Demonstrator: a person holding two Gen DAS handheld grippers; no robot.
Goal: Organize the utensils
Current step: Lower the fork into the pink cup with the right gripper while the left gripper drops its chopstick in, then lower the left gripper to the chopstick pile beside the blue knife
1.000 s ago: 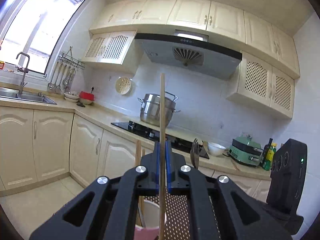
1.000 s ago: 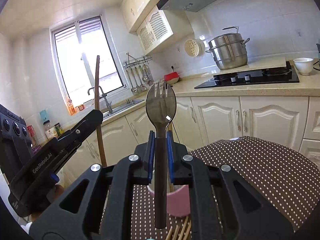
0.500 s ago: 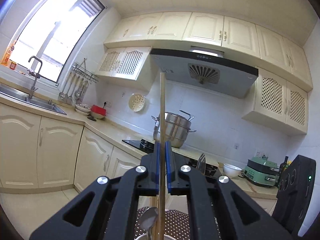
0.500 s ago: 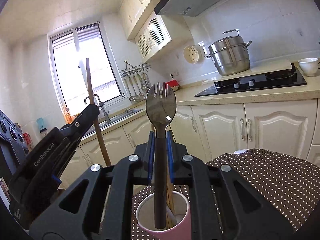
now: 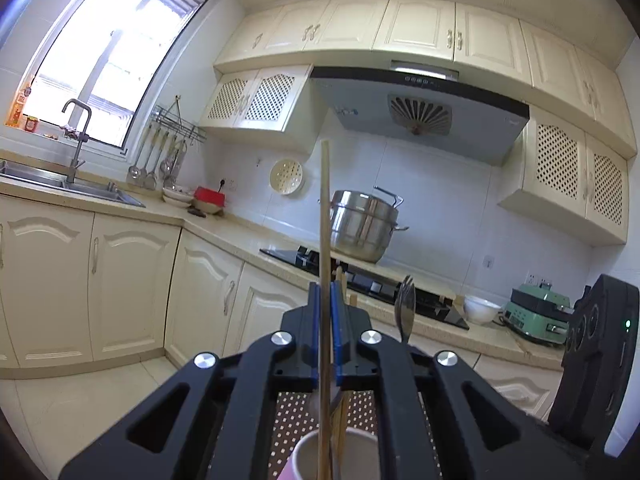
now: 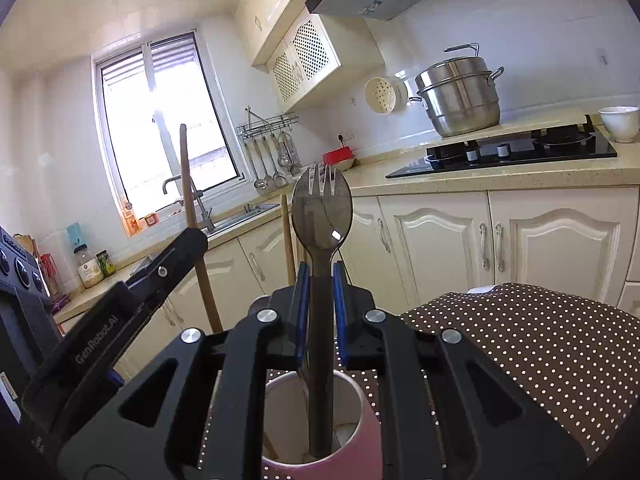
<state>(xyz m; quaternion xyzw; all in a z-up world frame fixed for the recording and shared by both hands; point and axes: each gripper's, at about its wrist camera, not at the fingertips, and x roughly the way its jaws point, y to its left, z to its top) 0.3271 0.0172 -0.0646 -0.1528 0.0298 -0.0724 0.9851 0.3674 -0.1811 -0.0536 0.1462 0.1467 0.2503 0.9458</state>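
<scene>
My left gripper [image 5: 325, 300] is shut on a wooden chopstick [image 5: 325, 216] that stands upright, its lower end inside a pink cup [image 5: 304, 456] on the dotted cloth. My right gripper [image 6: 320, 276] is shut on a dark metal spork [image 6: 322, 212], tines up, with its handle end down in the same pink cup [image 6: 360, 440]. The left gripper [image 6: 132, 292] and its chopstick [image 6: 188, 200] show at the left of the right wrist view. The spork [image 5: 405, 308] shows right of my left fingers. Another chopstick [image 6: 285, 236] stands in the cup.
A brown cloth with white dots [image 6: 540, 344] covers the table under the cup. Behind are cream cabinets [image 6: 500, 240], a black hob [image 6: 508, 152] with a steel pot [image 6: 460, 96], a white bowl [image 6: 620, 122], a sink [image 5: 60, 184] and a window.
Both grippers have come down over the pink cup. The spork's handle end and the chopstick's lower end now sit deeper inside the cup. Both stay gripped.
</scene>
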